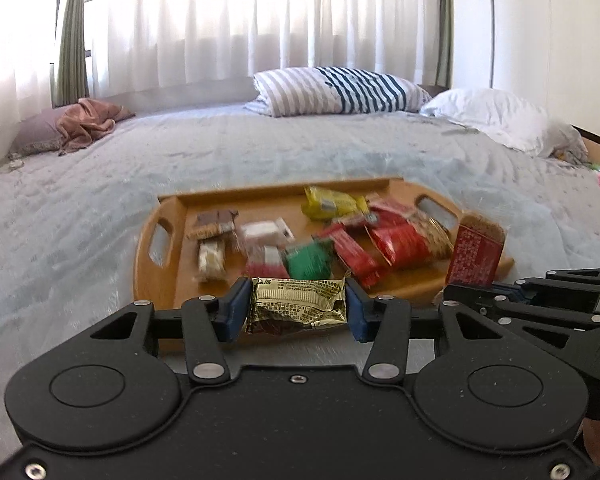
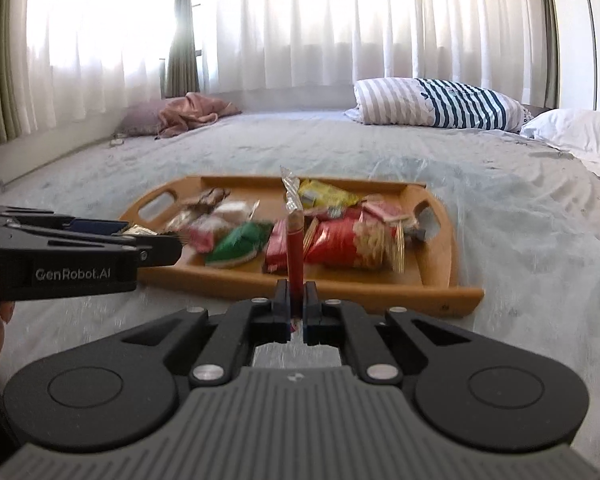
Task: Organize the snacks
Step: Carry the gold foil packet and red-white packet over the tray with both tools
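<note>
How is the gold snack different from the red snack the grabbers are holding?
The gold packet lies flat and sideways across the left gripper; the red packet stands on edge, pointing forward from the right gripper. Gold is wide and crinkly, red looks thin. Both are pinched.

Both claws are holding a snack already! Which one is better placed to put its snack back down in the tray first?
Probably the right gripper. Its thin red packet already pokes out over the wooden tray, while the left gripper holds its gold packet at the near rim.
</note>
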